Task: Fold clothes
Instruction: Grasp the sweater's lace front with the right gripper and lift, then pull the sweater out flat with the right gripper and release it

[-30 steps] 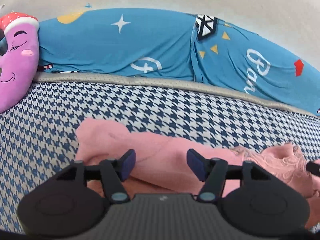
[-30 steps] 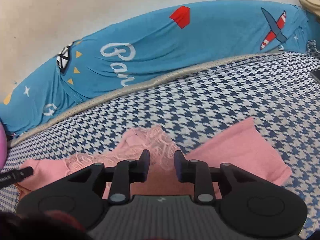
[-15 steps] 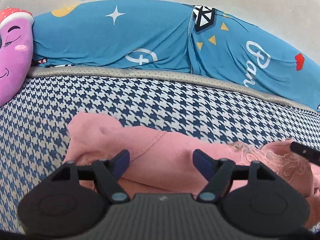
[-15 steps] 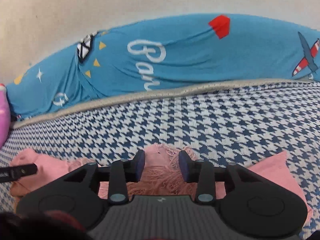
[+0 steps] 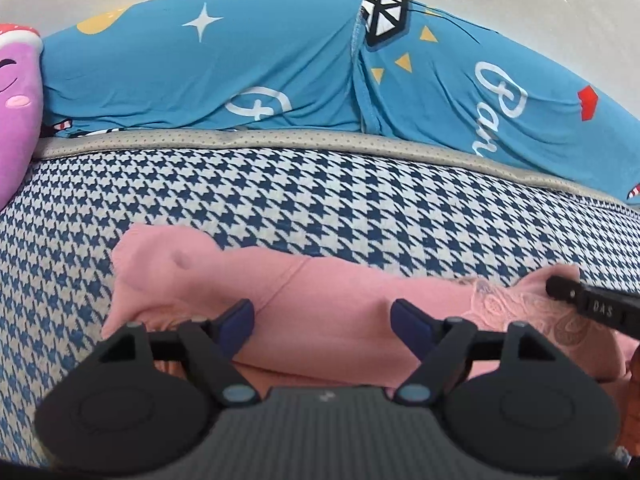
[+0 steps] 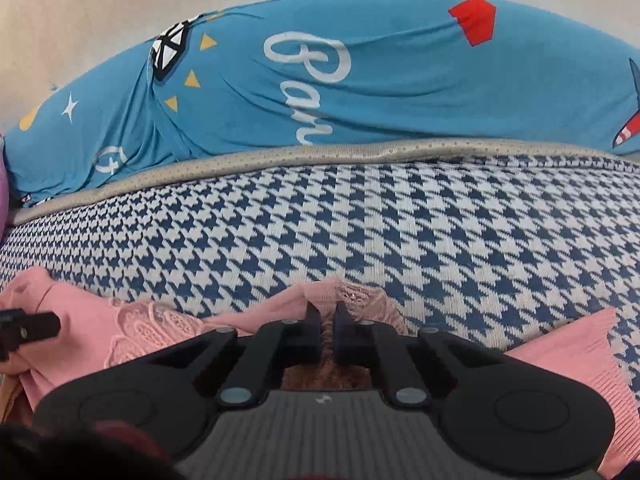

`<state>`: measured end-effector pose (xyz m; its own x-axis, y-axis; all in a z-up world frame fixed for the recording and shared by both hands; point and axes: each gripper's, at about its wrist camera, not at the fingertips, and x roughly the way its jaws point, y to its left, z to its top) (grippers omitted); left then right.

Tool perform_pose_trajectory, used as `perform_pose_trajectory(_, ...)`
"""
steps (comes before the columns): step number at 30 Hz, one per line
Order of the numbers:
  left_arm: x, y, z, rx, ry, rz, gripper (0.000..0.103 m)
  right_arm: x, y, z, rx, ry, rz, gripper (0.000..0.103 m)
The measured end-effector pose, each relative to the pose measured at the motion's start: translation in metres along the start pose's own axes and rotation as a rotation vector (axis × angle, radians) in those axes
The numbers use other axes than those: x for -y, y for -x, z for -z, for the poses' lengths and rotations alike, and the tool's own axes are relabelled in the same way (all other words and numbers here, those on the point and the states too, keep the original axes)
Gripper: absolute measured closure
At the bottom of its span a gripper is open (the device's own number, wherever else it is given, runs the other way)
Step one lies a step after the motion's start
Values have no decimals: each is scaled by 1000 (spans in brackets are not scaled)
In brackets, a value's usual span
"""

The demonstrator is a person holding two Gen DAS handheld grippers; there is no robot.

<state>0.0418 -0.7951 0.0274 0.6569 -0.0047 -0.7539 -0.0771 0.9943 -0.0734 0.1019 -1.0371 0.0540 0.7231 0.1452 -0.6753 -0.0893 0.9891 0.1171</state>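
Observation:
A pink garment (image 5: pixel 320 292) with a lace neckline (image 5: pixel 516 308) lies crumpled on the houndstooth bed cover. My left gripper (image 5: pixel 324 320) hovers open just over its plain folded part, and nothing is between the blue fingertips (image 5: pixel 240 318). My right gripper (image 6: pixel 328 320) is shut on the lace neckline (image 6: pixel 360 298), with lace bunched at its tips. A pink sleeve (image 6: pixel 572 364) spreads out to the right. One finger of the right gripper (image 5: pixel 592 308) shows at the right edge of the left wrist view. The left gripper's fingertip (image 6: pixel 28 330) shows at the left edge of the right wrist view.
The blue-and-white houndstooth cover (image 5: pixel 320 208) stretches away beyond the garment. A long blue printed pillow (image 5: pixel 240 68) lies along the wall at the back. A purple plush toy (image 5: pixel 16 112) sits at the far left.
My right gripper has closed from open onto the lace neckline. My left gripper has opened a little wider and stayed low over the garment's plain part.

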Motion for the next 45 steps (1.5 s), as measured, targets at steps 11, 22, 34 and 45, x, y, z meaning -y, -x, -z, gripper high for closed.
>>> perform_pose_trajectory(11,10,2,1,22,-26,39,24,-19,31,-46,211,-56,-80,96)
perform_pose_trajectory(22,15,-8,-6,45,-16,5,24,-38,38,-79,355,-171,-204,96)
perform_pose_trajectory(34,-14,-17,-26,48,114,-218,18,-11,15,-71,258,-285,-180,71)
perform_pose_trajectory(45,-22,11,-33,113,179,-242,17,57,21,-37,128,-268,52,71)
